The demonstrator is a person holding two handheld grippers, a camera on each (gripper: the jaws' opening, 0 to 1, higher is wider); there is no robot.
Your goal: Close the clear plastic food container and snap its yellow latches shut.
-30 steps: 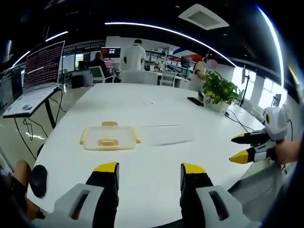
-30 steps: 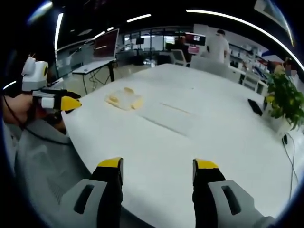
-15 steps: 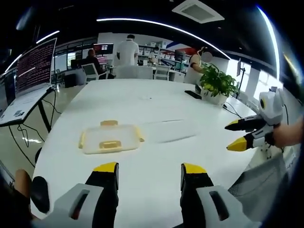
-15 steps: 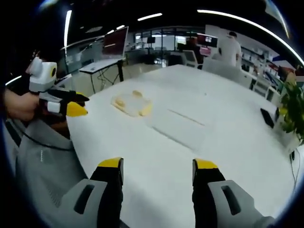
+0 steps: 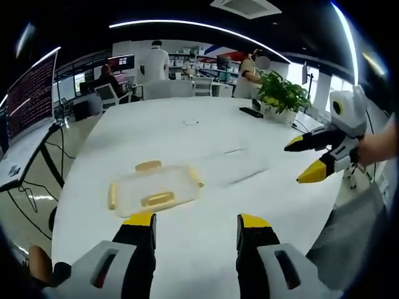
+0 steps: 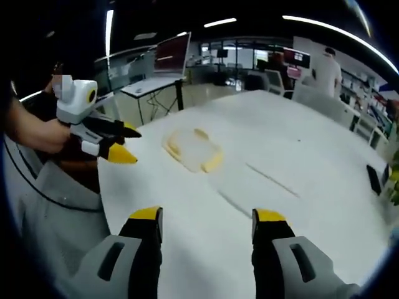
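Counter [image 5: 206, 134] looms larger under both cameras than it did a second ago, white and wide, and that tells me I have brought both hands in over its near edge. The clear plastic food container [image 5: 154, 189] now sits just ahead of my left gripper [image 5: 196, 219], near the near-left part of the counter; a second ago it lay well out ahead. In the right gripper view the container [image 6: 192, 148] lies well apart from my right gripper [image 6: 207, 215], off to its left. I judge this as the approach only: nothing is touched yet, and I cannot tell from here whether the lid is fully seated. Yellow latches [image 5: 157, 199] show on the container's sides, one on the near side and others at the ends; whether any are snapped down is too small to read.

Both grippers are spread wide and hold nothing. The left gripper [image 6: 115, 142] hovers above the counter edge, clear of the container.
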